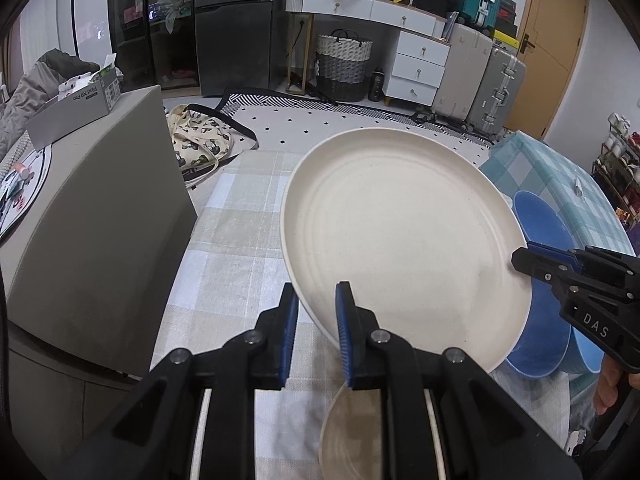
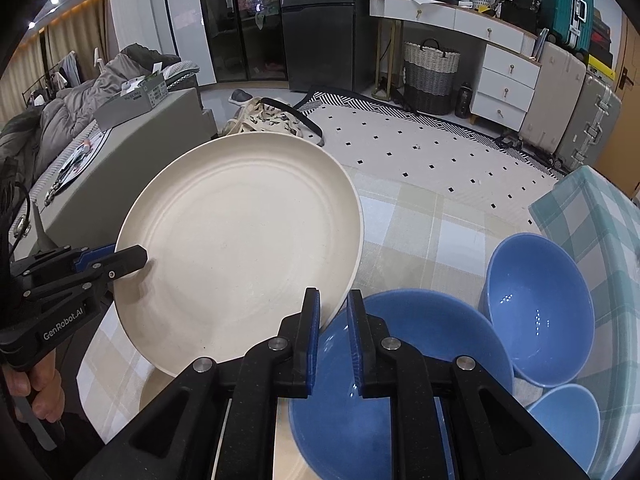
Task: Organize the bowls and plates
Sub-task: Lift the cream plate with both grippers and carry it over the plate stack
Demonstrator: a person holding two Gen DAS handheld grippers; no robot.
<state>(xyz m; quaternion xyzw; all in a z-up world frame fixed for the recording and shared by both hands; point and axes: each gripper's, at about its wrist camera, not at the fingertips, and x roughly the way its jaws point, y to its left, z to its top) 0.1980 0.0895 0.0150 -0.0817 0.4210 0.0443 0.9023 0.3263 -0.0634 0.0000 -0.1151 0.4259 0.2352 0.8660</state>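
Cream plate, blue bowls, checked cloth

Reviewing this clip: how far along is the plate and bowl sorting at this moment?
Done: hard to tell; three blue bowls sit close together on the checked cloth, not stacked. In hand: the left gripper and right gripper both clamp the rim of the large cream plate, lifted and tilted. Left: setting it down; a smaller plate lies beneath.

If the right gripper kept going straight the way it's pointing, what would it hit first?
The right gripper is already clamped on the cream plate's rim; past that edge, it would probably meet the checked tablecloth, though depth is unclear.
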